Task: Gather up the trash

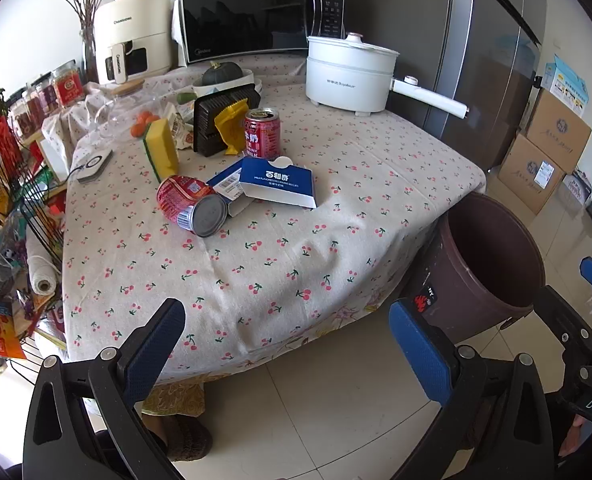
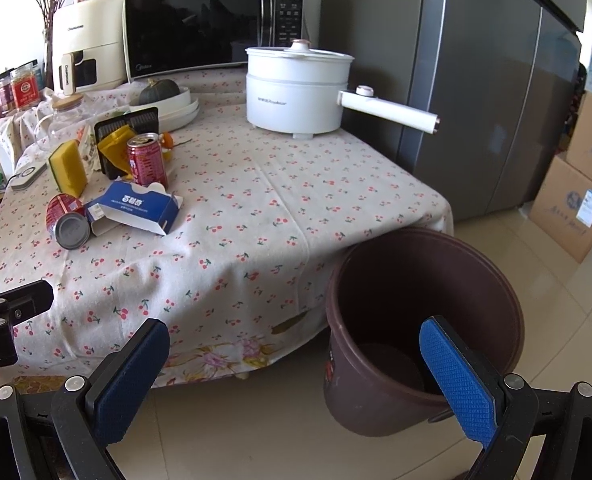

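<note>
Your left gripper [image 1: 288, 344] hangs at the bottom of the left wrist view, jaws spread wide and empty, short of the cherry-print tablecloth [image 1: 296, 240]. Your right gripper [image 2: 296, 372] is also wide open, holding nothing, its right pad over the brown trash bin [image 2: 512, 312] at lower right. The trash sits left of centre: a tipped red can [image 1: 188, 204] touching a flattened blue carton [image 1: 276, 182], an upright red can [image 1: 262, 132] just behind, beside a yellow wrapper [image 1: 232, 124].
</note>
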### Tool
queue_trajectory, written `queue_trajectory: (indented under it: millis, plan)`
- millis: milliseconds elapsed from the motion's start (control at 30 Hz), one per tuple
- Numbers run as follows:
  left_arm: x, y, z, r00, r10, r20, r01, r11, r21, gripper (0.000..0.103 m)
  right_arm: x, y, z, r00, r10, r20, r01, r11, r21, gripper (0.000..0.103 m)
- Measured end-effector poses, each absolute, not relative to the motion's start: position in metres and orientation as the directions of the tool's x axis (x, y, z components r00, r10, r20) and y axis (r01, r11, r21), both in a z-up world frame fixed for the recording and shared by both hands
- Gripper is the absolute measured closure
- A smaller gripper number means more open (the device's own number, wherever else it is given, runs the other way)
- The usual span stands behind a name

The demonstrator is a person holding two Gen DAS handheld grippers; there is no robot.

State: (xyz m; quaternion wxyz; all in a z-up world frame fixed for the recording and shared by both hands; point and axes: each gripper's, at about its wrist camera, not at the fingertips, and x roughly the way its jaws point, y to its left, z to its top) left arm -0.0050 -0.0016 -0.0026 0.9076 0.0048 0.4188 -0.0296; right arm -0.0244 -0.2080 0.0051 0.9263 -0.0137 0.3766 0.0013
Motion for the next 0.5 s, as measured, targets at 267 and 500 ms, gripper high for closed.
queue_trajectory:
  millis: [267,500]
  plan:
    - [-0.0055,-0.0031,-0.0034,0.646,-0.051,-0.761,0.059,0.998,-0.016,0.0,-0.0233,-0.2084,0.0038,0.714,-0.006,-0.7,-0.013,1.0,-0.022,0.0]
    - [-0.0052,-0.0034,-0.0036,0.646,-0.048,-0.762,0.058,0.998,-0.014,0.0,-0.023,-0.2091,0.0043,0.714,-0.006,-0.7,-0.013,1.0,-0.022,0.0]
